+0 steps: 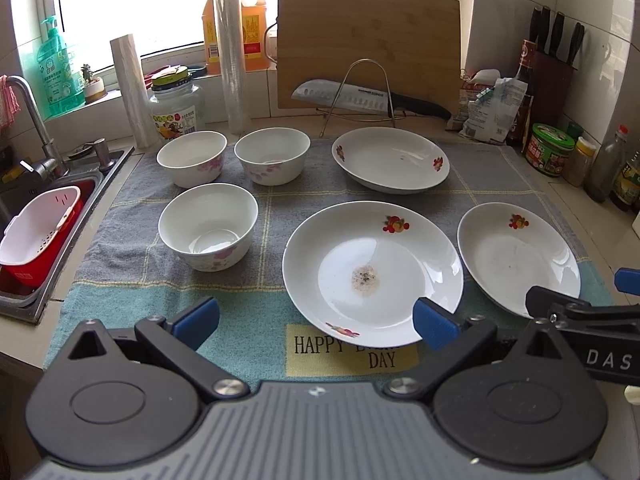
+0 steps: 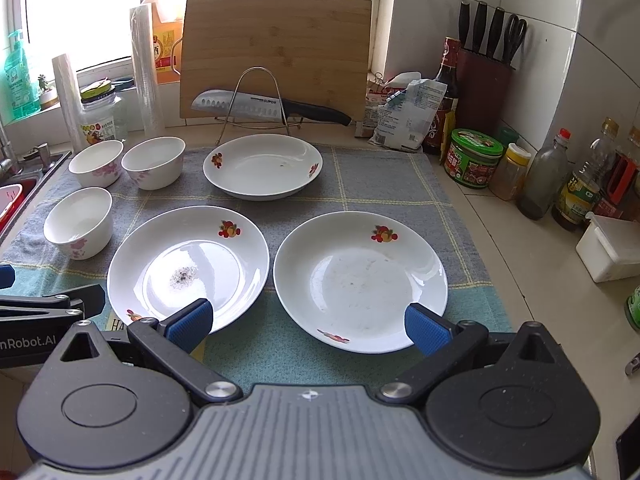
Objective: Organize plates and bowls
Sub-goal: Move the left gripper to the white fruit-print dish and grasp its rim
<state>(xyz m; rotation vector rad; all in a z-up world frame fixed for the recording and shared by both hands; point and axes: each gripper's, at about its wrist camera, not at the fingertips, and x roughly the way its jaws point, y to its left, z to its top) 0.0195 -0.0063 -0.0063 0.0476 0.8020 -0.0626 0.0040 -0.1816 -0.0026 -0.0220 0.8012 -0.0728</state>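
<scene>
Three white plates with fruit prints lie on a towel: a near middle plate [image 1: 372, 272] [image 2: 188, 268] with a dark stain, a near right plate [image 1: 516, 256] [image 2: 360, 280], and a far plate [image 1: 390, 160] [image 2: 262, 166]. Three white bowls with pink flowers stand upright at the left: a near bowl [image 1: 208, 226] [image 2: 78, 222] and two far bowls [image 1: 192, 158] [image 1: 272, 154]. My left gripper [image 1: 316, 318] is open and empty above the towel's front edge. My right gripper [image 2: 306, 320] is open and empty, in front of the near right plate.
A sink [image 1: 36, 216] with a red and white basket lies at the left. A cutting board [image 1: 368, 44], a knife on a wire rack [image 1: 360, 96], jars and film rolls stand behind. Bottles and a knife block [image 2: 484, 76] line the right wall.
</scene>
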